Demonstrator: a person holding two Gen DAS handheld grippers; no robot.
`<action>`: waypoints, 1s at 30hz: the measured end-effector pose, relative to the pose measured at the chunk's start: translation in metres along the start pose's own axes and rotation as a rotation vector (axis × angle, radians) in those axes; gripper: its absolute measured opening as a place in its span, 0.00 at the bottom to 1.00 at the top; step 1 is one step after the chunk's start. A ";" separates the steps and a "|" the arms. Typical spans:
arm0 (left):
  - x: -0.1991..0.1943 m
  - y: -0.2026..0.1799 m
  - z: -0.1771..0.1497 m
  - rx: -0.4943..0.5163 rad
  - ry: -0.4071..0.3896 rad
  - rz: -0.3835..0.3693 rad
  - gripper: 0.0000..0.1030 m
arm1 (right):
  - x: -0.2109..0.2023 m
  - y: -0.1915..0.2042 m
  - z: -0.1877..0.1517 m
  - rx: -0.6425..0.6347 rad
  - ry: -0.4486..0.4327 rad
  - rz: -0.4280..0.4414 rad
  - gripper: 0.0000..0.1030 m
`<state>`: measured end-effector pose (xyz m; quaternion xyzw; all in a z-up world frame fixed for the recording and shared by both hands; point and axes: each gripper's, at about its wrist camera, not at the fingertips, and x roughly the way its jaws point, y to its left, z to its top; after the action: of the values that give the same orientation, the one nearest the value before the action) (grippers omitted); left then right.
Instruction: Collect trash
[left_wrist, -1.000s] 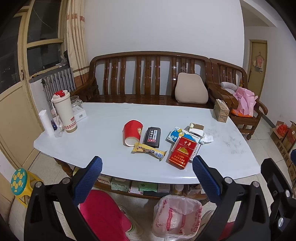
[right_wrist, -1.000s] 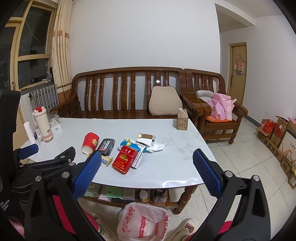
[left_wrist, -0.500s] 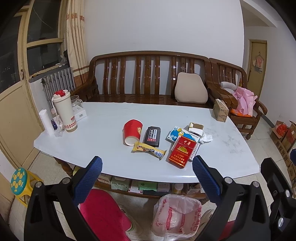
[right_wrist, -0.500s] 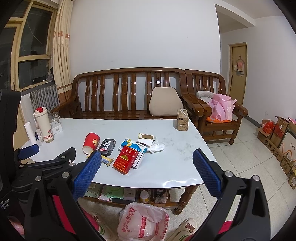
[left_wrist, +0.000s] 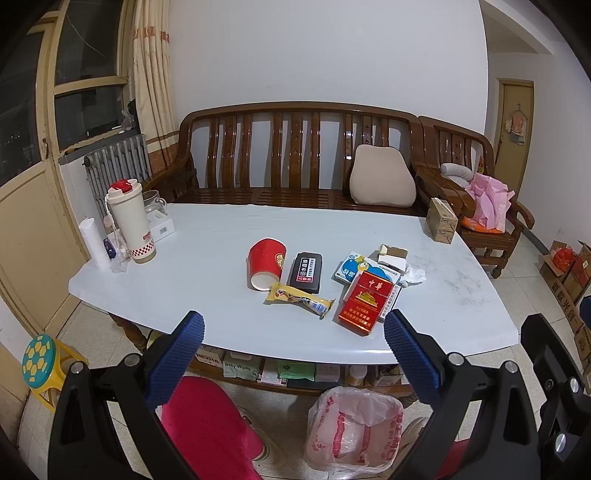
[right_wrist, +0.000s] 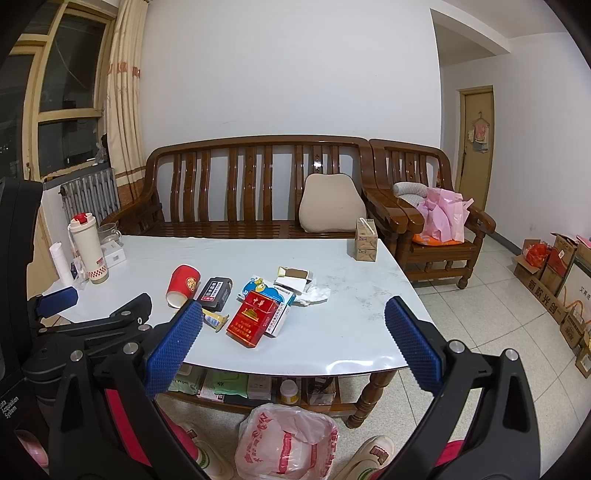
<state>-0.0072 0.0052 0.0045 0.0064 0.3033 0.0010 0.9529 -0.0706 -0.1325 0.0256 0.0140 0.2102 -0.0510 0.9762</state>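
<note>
Wrapper lengthwise left-right, near edge.

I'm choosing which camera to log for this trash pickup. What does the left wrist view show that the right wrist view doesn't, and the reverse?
Only the left wrist view shows the small stool with the ball-patterned top on the floor at left. Only the right wrist view shows the left tongs from the side, and the light slipper beside the bag. Both show the white table, the tipped red paper cup, the snack wrapper, the red cigarette pack, the crumpled tissue and the plastic-lined trash bin under the table's near edge.
</note>
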 end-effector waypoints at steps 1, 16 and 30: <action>0.000 0.000 0.000 0.001 0.001 0.000 0.93 | 0.000 0.000 0.000 0.000 0.000 0.000 0.94; 0.000 0.001 0.000 -0.001 0.000 0.001 0.93 | 0.000 0.000 0.000 -0.001 -0.001 0.001 0.94; 0.013 0.005 0.010 0.000 0.039 -0.008 0.93 | 0.011 0.001 0.004 -0.009 0.021 0.008 0.94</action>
<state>0.0087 0.0100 0.0049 0.0052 0.3219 -0.0025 0.9468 -0.0593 -0.1332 0.0246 0.0110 0.2208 -0.0461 0.9742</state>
